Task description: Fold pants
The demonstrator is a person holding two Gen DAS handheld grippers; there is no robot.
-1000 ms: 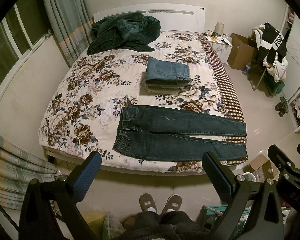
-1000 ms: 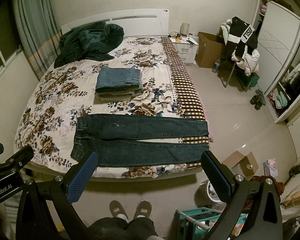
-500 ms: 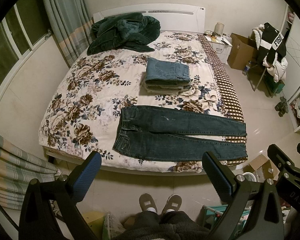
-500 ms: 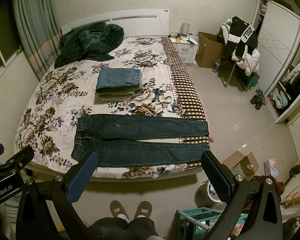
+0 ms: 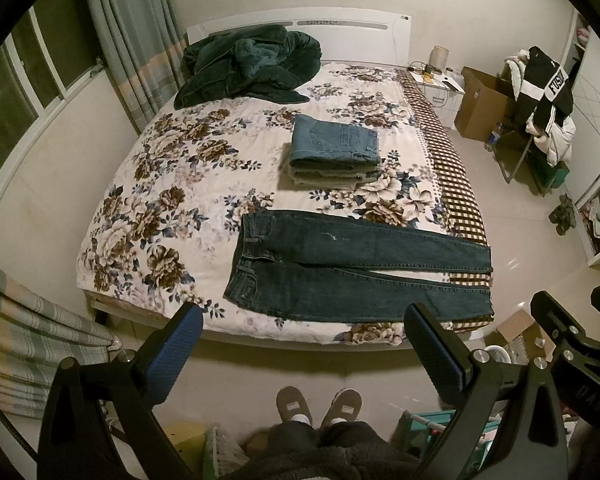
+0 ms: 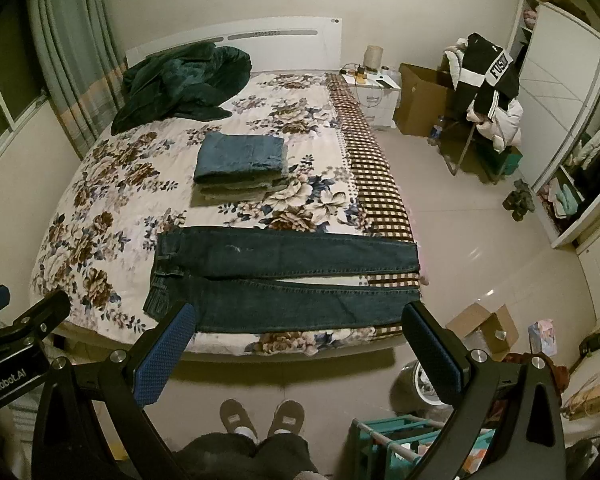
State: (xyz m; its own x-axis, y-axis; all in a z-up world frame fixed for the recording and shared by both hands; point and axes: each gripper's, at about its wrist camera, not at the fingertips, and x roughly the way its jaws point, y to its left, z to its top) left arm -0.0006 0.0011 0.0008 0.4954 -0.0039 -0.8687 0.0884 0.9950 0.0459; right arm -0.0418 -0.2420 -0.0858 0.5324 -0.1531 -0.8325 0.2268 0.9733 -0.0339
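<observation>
While both hand-held grippers hang above the floor short of the bed [image 5: 112,216], neither touches anything: the left hand-held gripper [image 5: 304,344] and the right hand-held gripper [image 6: 296,340] each have their blue-padded fingers spread wide apart with nothing between them. Ahead of them, dark jeans [image 5: 340,264] lie flat on the bed's near edge, unfolded, the two legs side by side with a thin gap between. Their long axis runs crosswise to the grippers' pointing direction, with the waistband toward the bed's left part and the cuffs at its right edge, on the checked border. Further up the bed from the jeans sits a stack of folded clothes [image 5: 334,150], and a green blanket [image 5: 248,64] is heaped by the headboard. Judging by this layout, the left gripper is nearer the waistband and the right nearer the cuffs, so a first fold, laying one leg over the other, would likely have each reach straight forward to its own end.
</observation>
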